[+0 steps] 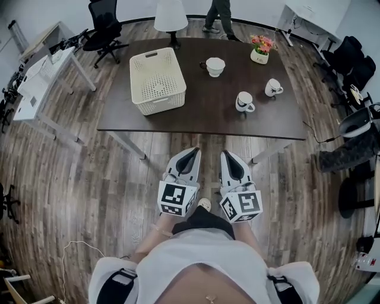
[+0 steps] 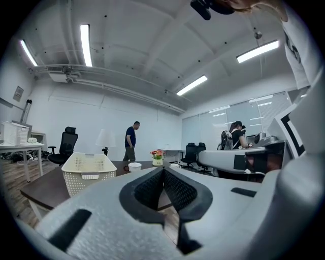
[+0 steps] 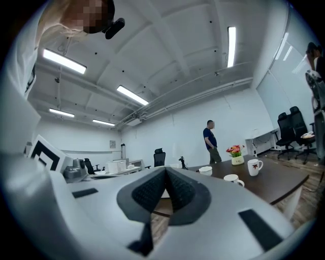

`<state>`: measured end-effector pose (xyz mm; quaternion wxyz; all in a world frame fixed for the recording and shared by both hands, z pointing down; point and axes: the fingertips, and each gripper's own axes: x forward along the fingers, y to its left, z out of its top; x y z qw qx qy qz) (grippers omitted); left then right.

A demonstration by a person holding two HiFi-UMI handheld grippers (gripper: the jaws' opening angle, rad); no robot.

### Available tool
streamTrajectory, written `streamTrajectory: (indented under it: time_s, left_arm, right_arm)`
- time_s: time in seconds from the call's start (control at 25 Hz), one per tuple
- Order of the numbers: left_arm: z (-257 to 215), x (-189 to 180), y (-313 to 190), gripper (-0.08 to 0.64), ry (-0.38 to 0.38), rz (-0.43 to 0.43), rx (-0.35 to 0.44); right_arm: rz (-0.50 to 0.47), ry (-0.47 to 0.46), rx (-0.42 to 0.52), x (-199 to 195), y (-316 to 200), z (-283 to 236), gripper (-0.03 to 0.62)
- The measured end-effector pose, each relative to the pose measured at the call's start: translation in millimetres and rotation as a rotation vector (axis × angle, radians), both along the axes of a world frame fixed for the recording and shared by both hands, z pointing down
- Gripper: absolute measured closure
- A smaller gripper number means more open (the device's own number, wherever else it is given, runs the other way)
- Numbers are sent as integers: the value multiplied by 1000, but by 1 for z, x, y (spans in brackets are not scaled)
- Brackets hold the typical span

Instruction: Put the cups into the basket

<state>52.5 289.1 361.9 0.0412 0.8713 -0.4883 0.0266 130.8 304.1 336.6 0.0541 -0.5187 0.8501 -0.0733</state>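
Standing back from the worktop (image 1: 202,113), the person appears not to have started. All three cups sit on it outside the basket (image 1: 155,105), which lies in the upper left of the head view with its perforated floor bare. One cup (image 1: 215,66) is at upper centre. A second cup (image 1: 244,101) is lower and right of centre, and a third cup (image 1: 272,87) is further right, well apart from the basket.

The left gripper (image 1: 191,153) and right gripper (image 1: 229,157) hang side by side at lower centre, short of the worktop's near edge. Each has its jaws pressed together on nothing. By my reading, every cup is still to be moved.

In the right gripper view the basket does not show at all. In the left gripper view the gripper's body masks the nearer cups. A lamp (image 1: 170,15) at the top edge of the head view is cut off by the frame.
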Motion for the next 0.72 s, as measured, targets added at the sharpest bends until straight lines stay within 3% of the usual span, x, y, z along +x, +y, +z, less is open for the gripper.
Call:
streamTrajectory:
  time_s: [0.24, 0.72]
  left_arm:
    - [1, 20, -38, 549, 10, -30, 12]
    - [14, 25, -51, 549, 10, -47, -37]
  right_arm:
    - [-66, -1, 19, 10, -43, -1, 581]
    - [-101, -14, -35, 8, -55, 15, 581]
